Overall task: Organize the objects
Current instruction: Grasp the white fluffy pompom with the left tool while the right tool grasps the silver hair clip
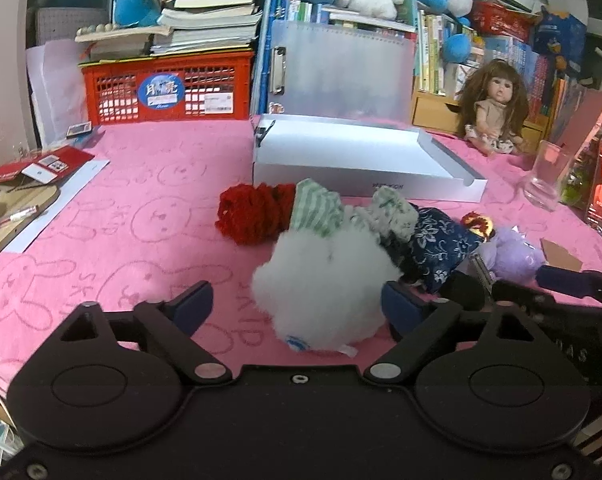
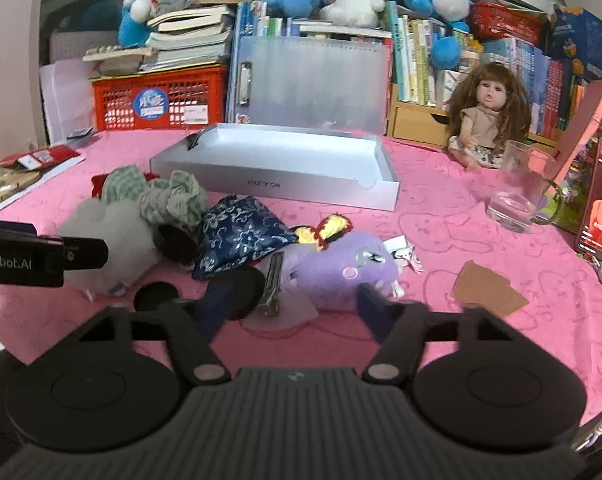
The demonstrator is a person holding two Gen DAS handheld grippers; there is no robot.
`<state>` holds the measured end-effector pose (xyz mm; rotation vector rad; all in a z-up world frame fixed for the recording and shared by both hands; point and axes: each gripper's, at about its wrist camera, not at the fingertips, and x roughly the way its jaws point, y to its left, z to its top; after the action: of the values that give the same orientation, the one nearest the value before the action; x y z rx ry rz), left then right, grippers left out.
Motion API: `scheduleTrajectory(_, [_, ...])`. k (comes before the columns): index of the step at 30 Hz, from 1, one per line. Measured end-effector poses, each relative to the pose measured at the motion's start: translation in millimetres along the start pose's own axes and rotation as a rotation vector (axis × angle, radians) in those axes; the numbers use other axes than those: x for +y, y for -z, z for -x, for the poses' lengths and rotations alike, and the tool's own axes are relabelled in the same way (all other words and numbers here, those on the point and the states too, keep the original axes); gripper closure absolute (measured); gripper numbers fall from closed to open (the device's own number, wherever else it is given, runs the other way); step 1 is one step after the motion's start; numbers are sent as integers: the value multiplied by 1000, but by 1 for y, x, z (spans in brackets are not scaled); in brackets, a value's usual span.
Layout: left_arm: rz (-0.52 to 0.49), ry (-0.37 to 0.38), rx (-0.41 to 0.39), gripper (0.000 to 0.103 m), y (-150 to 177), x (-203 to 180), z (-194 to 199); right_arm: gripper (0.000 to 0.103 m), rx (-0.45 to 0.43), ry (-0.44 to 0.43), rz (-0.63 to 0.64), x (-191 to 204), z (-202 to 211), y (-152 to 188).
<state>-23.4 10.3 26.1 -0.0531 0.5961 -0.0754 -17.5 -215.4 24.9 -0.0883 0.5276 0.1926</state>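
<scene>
with the left hand-held gripper (image 1: 297,304) part open around the white fluffy toy (image 1: 321,280) and the right hand-held gripper (image 2: 289,300) straddling the purple plush (image 2: 337,276), neither visibly pinching yet, close squarely before lifting toward the far white box (image 1: 361,160).

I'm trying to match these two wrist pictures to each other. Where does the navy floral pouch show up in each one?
Left wrist view: the navy floral pouch lies right of centre, beyond the right finger of the left gripper.
Right wrist view: the pouch lies left of centre, above the right gripper.
Shared landmark: the white box lies behind it in both.
</scene>
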Motion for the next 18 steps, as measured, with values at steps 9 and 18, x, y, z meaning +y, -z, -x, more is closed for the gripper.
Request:
scheduleTrajectory(9, [-34,13,-11,32,1,-5,0,72,18,-11,12,4,-3,2])
scheduleTrajectory(18, [-62,20,-15,32,2,-10,-6,78,30,-17,54,16,-11,3])
